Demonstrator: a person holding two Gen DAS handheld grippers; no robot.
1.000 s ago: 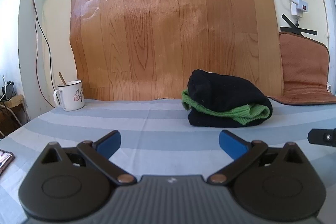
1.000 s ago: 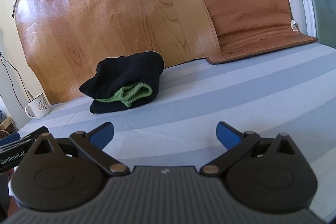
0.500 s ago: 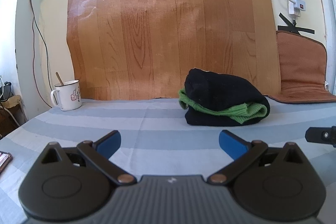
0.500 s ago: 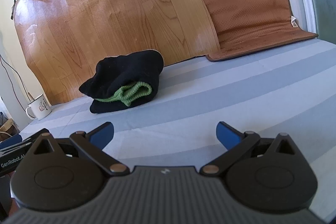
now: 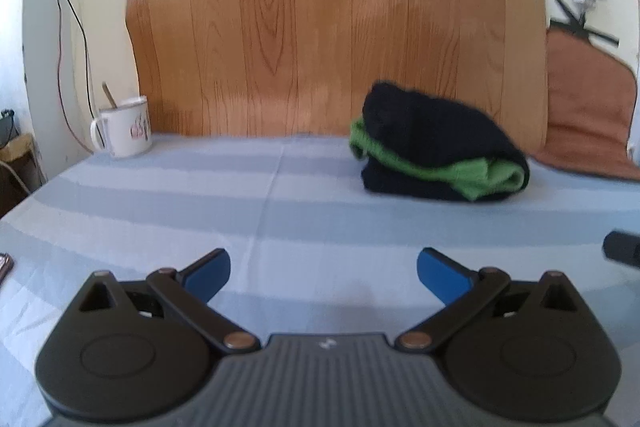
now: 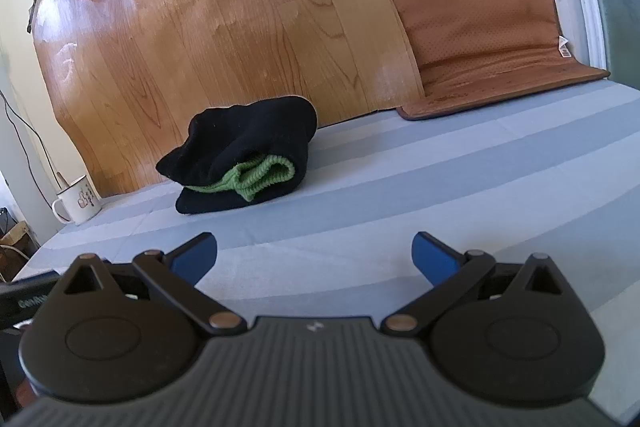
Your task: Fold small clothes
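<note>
Both my left claw (image 5: 323,269) and right claw (image 6: 314,253) are spread empty and have backed off slightly from the folded black-and-green knit (image 6: 244,163) near the wood-grain backboard (image 6: 224,19), so folding looks done.

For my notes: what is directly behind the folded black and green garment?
Behind the garment stands a wood-pattern sheet against the wall. Its bottom edge there is hidden by the garment.

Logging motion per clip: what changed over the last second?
Only slight camera drift; the left view is blurred. Nothing grasped or released. The folded black-and-green knit garment stays put on the striped blue cloth; left gripper and right gripper remain open and empty.
</note>
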